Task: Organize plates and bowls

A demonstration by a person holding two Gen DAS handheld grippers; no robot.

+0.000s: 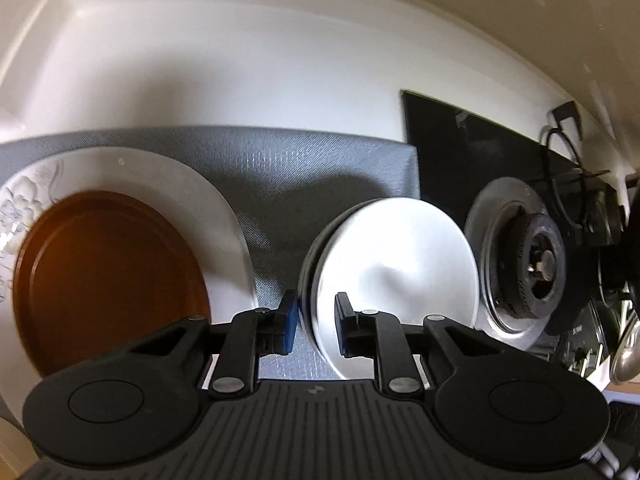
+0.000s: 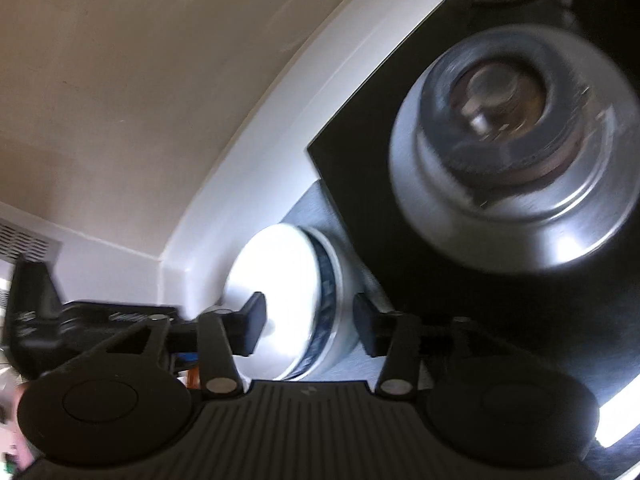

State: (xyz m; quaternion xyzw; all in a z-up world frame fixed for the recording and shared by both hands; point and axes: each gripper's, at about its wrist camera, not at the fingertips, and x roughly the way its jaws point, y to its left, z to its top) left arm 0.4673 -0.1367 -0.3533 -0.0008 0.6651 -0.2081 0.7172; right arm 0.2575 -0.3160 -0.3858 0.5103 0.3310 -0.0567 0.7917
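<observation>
A white counter carries a grey mat [image 1: 256,168] beside a black stove [image 1: 472,148]. On the mat sits a white bowl [image 1: 396,268], mouth up, next to a brown plate [image 1: 108,276] stacked on a flowered white plate [image 1: 224,216]. The left gripper [image 1: 316,324] straddles the bowl's rim, jaws slightly apart, not pinching. The right gripper [image 2: 308,326] stands wide around the bowl, clear of it.

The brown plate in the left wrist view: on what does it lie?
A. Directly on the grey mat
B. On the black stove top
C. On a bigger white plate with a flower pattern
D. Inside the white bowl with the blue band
C: the brown plate lies on the bigger white plate, whose flowered rim shows around it on the upper and right sides.
</observation>
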